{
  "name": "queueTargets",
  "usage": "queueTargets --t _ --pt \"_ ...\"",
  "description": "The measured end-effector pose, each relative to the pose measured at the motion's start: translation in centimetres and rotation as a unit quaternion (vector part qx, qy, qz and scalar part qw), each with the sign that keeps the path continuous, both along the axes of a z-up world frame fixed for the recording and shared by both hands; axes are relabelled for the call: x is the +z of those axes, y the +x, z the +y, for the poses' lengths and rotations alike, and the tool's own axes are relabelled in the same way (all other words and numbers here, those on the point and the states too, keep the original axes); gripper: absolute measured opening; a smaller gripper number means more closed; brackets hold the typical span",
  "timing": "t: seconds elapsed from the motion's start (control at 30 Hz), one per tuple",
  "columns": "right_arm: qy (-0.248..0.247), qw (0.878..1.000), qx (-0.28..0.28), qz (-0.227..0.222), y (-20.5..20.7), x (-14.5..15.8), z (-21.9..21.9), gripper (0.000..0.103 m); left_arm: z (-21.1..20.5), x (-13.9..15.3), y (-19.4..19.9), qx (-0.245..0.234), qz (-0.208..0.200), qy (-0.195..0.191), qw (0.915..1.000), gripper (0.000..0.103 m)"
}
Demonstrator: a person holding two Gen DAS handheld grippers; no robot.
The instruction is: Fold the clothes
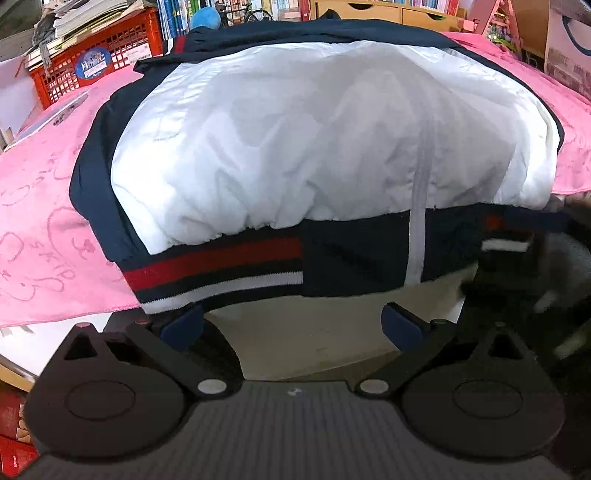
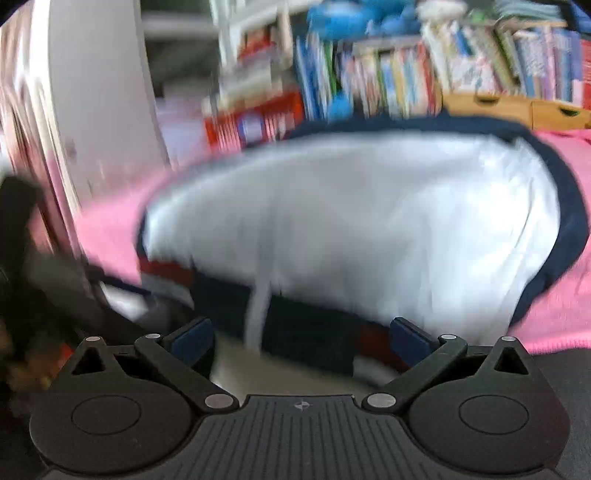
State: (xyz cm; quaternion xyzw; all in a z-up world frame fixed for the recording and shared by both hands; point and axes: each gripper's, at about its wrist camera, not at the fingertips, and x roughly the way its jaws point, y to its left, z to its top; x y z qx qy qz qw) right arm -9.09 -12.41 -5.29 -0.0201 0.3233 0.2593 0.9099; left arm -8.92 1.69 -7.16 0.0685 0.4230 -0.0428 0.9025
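Note:
A white and navy jacket (image 1: pixel 314 147) with a red, white and navy striped hem (image 1: pixel 214 273) lies spread on a pink cloth (image 1: pixel 40 229), its hem hanging over the near edge. My left gripper (image 1: pixel 291 325) stands open just below the hem, nothing between its blue pads (image 1: pixel 184 325). In the blurred right wrist view the same jacket (image 2: pixel 351 221) fills the middle. My right gripper (image 2: pixel 301 338) is open wide just below the navy hem (image 2: pixel 303 332), nothing between its pads. The right gripper also shows as a dark blur (image 1: pixel 535 266) at the jacket's right hem corner in the left wrist view.
A red plastic crate (image 1: pixel 92 62) with papers stands at the back left. Bookshelves (image 2: pixel 424 74) and wooden drawers (image 1: pixel 388 11) line the back. A white panel (image 2: pixel 99 92) stands upright at the left. Pale floor (image 1: pixel 314 343) shows below the table edge.

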Motion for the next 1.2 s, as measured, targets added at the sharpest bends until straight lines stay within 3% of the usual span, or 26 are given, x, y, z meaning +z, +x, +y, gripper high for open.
queueTargets --t 0.07,0.1,0.17,0.27,0.37,0.47,0.57,0.67,0.8,0.97,1.07,1.13,1.2 --pt "-0.039 0.998 0.011 0.041 0.2 -1.3 1.9 0.103 0.2 0.0 0.0 0.005 0.0 -0.001 1.0 0.103" --pt "-0.035 0.997 0.027 0.061 0.6 -1.7 2.5 0.103 0.3 0.0 0.0 0.008 0.0 -0.002 1.0 0.103" --pt "-0.001 0.995 0.034 0.089 1.3 -2.3 2.4 0.103 0.5 0.0 0.0 0.011 0.0 -0.004 0.9999 0.103" --pt "0.058 0.988 0.002 0.142 2.6 -3.3 1.1 0.102 0.6 0.0 0.0 0.014 -0.002 -0.006 0.9999 0.103" --pt "0.122 0.983 -0.042 0.134 1.7 -3.2 -1.0 0.098 0.9 0.0 0.0 0.019 -0.002 -0.008 0.9998 0.103" --pt "0.205 0.975 -0.058 0.062 -0.5 -1.8 -2.9 0.098 1.1 -0.1 -0.2 0.021 -0.002 -0.003 0.9998 0.103" --pt "0.259 0.963 -0.057 0.038 -1.5 -1.1 -3.8 0.1 1.3 0.0 -0.3 0.024 -0.003 -0.005 0.9997 0.103" --pt "0.301 0.952 -0.042 0.044 -1.9 -0.6 -3.9 0.1 1.3 0.0 -0.5 0.023 -0.005 -0.004 0.9997 0.103" --pt "0.37 0.927 -0.028 0.05 -2.2 0.7 -4.7 0.102 0.8 0.0 -0.9 0.008 -0.008 -0.002 0.9999 0.103" --pt "0.467 0.882 -0.023 0.057 -2.1 3.3 -9.8 0.103 -0.2 0.0 -1.0 -0.007 -0.017 0.013 0.9997 0.103" --pt "0.504 0.862 -0.019 0.052 -1.6 4.4 -11.3 0.103 -0.3 0.4 -1.0 0.0 -0.03 0.018 0.9994 0.103" --pt "0.511 0.858 -0.018 0.047 -1.1 5.2 -11.6 0.103 0.2 1.2 -1.0 0.015 -0.047 0.015 0.9986 0.103" --pt "0.505 0.862 -0.017 0.037 -0.9 5.9 -11.8 0.103 1.1 2.5 -1.1 0.04 -0.075 0.016 0.9963 0.103"
